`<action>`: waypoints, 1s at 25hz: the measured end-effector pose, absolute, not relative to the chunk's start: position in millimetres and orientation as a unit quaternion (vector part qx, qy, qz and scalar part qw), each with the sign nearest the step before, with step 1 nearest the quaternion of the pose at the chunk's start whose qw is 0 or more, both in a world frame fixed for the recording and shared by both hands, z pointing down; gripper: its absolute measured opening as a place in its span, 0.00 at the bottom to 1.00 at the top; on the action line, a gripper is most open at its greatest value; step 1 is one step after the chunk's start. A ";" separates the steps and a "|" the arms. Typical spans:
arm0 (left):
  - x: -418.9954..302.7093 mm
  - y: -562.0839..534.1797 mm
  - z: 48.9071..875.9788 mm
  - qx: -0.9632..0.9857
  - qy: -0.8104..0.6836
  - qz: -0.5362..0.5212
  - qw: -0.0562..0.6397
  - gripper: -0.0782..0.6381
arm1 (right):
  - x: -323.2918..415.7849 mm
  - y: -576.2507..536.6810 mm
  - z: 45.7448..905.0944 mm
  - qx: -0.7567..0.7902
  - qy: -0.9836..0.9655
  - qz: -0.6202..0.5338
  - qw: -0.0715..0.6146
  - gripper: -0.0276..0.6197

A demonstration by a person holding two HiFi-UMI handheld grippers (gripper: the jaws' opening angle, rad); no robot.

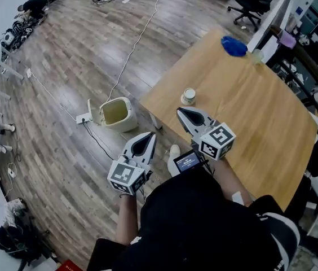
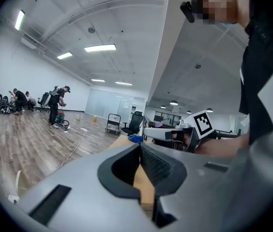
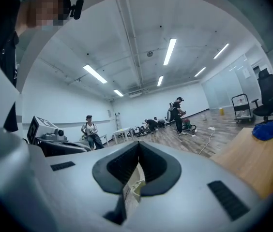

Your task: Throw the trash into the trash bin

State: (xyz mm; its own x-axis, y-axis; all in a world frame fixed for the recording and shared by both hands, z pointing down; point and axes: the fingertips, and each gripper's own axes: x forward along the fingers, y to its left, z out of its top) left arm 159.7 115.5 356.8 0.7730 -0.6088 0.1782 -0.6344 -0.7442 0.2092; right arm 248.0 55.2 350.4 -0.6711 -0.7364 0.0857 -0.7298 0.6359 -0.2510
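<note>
A cream open-topped trash bin stands on the wood floor just left of the wooden table. A small pale round piece of trash sits near the table's left corner. A crumpled blue piece lies at the far end, also visible as a blue piece in the right gripper view. My left gripper hovers over the floor between the bin and me, jaws together and empty. My right gripper hangs over the table's near corner, just short of the round piece, shut with nothing in it.
A white cable runs across the floor to a power strip beside the bin. An office chair stands beyond the table. Several people are far off across the room. Desks and gear line the right side.
</note>
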 end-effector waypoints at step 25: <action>254.1 -32.1 434.6 0.941 -0.229 0.150 0.200 0.12 | 351.6 -73.0 457.0 -0.523 0.830 -0.159 -0.113 0.14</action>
